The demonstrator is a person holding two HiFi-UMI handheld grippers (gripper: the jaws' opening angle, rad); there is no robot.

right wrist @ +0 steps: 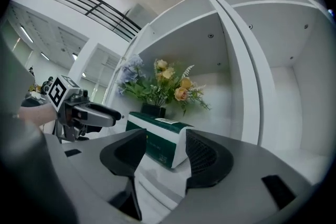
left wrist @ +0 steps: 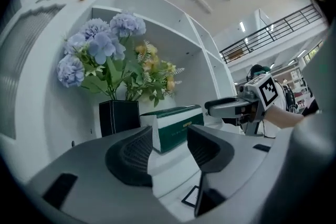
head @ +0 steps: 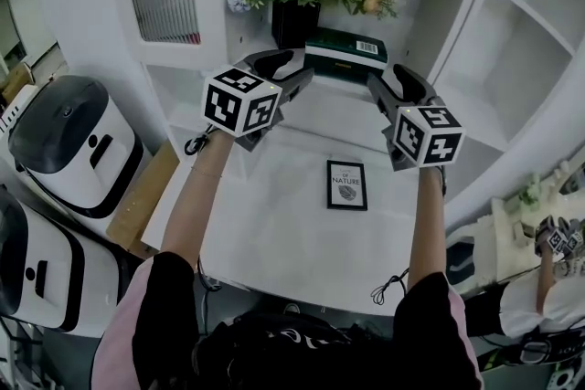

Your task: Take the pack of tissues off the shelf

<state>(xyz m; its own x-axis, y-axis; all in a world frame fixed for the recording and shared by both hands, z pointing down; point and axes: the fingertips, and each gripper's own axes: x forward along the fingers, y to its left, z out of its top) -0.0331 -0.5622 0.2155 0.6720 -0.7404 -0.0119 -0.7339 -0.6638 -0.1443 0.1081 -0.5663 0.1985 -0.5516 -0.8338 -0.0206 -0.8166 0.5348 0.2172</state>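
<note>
The pack of tissues (head: 345, 49), dark green on top with white ends, lies flat on the white shelf beside a black vase. My left gripper (head: 297, 73) is open just short of the pack's left end, and my right gripper (head: 379, 87) is open just short of its right end. In the left gripper view the pack (left wrist: 176, 126) sits beyond the open gripper (left wrist: 170, 139), with nothing between the pads. The right gripper view shows the pack's white end (right wrist: 157, 139) just past the open gripper (right wrist: 165, 144), not touched.
A black vase (head: 294, 21) of blue and yellow flowers stands behind the pack's left end. A small framed card (head: 347, 184) lies on the white counter (head: 274, 224) below. White appliances (head: 69, 142) stand at the left. Shelf dividers (head: 457, 23) rise at the right.
</note>
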